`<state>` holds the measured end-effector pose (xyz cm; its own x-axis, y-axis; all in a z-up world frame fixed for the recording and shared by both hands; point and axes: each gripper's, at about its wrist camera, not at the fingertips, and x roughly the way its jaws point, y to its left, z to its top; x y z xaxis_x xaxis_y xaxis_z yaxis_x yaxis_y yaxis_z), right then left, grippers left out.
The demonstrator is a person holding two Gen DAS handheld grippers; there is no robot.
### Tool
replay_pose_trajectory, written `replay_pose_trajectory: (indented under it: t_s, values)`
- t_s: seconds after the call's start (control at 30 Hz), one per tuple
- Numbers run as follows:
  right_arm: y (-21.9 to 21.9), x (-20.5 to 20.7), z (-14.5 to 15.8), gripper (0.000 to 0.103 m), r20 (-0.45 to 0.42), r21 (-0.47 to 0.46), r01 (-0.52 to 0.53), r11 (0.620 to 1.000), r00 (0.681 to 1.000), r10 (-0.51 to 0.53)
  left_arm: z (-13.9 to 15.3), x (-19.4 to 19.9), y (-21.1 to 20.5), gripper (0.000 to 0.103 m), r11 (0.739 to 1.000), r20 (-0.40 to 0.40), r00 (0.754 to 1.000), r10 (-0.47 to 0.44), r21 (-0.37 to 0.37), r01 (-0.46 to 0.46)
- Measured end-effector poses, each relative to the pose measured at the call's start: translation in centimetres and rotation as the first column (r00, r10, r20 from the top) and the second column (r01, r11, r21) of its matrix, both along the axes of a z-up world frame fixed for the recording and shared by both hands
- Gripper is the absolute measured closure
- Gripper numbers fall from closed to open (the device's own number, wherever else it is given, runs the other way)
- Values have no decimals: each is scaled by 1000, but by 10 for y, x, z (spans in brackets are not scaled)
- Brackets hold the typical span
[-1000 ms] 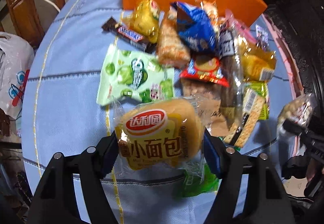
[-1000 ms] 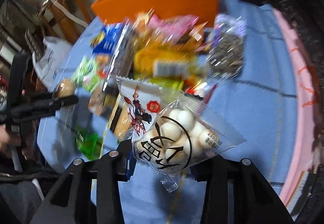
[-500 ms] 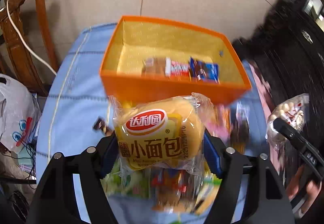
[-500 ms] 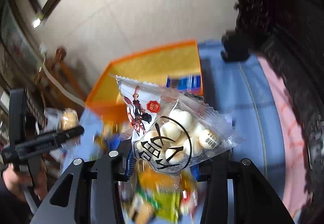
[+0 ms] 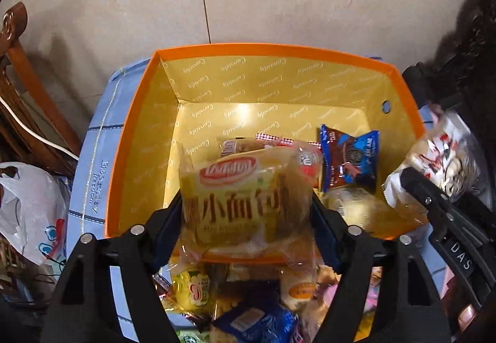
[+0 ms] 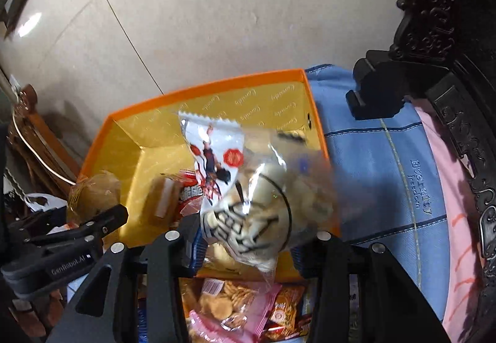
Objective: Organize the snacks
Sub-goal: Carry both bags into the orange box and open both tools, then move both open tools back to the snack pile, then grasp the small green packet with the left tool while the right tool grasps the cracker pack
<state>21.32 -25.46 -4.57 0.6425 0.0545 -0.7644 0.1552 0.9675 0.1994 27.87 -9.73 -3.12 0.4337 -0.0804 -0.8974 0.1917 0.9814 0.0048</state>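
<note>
Both packets hang right over the orange box, and that is the whole point of this pose: the box sits at the far end of the blue tablecloth, past the loose pile of snacks, so each one gets carried over its near wall before release. The left gripper has the bread packet between its pads, jaws spread wide and just easing apart; the packet looks blurred and may already be slipping free. It points steeply down over the near left part of the box. The right gripper tilts down less sharply at the near right corner, the clear bag of round white sweets between its jaws, which have likewise just been opening, the bag smeared with motion. Already lying inside on the yellow floor: a blue wrapped snack towards the right and a red-and-white packet in the middle. My read is that this is the drop itself, both hands together
</note>
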Motion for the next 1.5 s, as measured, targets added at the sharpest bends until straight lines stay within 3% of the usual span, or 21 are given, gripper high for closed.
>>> replay_pose_trajectory:
  t_s: [0.03,0.07,0.13,0.3,0.37,0.47,0.57,0.67,0.87,1.0,1.03,1.17,1.4,1.43,1.47,1.5]
  values:
    - [1,1,-1,51,1,-11,9,1000,1000,-9,0,-1,-2,23,1000,11,1000,-3,-1,3]
    - [3,2,-2,35,-1,-30,7,1000,1000,-7,-2,-2,-3,7,1000,12,1000,0,13,0]
    - [5,-2,1,34,4,-65,14,998,1000,-13,-2,-5,-2,7,998,24,999,21,57,-22]
    - [0,-36,19,31,85,-60,25,998,996,-20,8,-22,21,6,999,42,998,46,14,-47]
    - [-5,-56,27,27,118,-42,42,998,992,-37,15,-32,31,6,999,59,997,52,-14,-52]
    - [-11,-95,29,20,147,21,51,998,988,-53,22,-59,41,6,1000,101,995,25,-1,-25]
    - [-11,-129,19,16,126,28,32,999,991,-35,21,-93,48,6,999,126,991,-32,48,26]
    - [-8,-163,-1,14,60,39,-10,999,998,8,14,-132,53,6,995,99,991,-95,49,91]
    - [4,-221,-48,13,-101,42,-79,996,991,83,-24,-207,65,6,982,-34,982,-184,41,185]
    - [22,-242,-68,13,-175,40,-150,988,972,155,-50,-250,66,6,941,-137,933,-333,8,337]
    - [25,-245,-69,13,-182,48,-155,987,970,161,-57,-260,67,6,925,-173,909,-378,-35,378]
    - [34,-252,-69,13,-186,59,-171,983,966,179,-76,-279,63,6,901,-257,864,-433,-112,418]
    - [41,-254,-62,13,-180,36,-193,981,964,196,-108,-301,39,6,871,-360,799,-483,-101,481]
    - [41,-255,-62,13,-182,35,-194,980,963,197,-116,-304,36,8,871,-387,790,-476,-87,483]
    - [41,-256,-62,13,-183,36,-194,980,963,197,-125,-307,34,38,870,-416,779,-469,-66,488]
    - [42,-258,-62,13,-184,35,-195,980,963,198,-126,-309,32,40,867,-414,782,-467,-40,496]
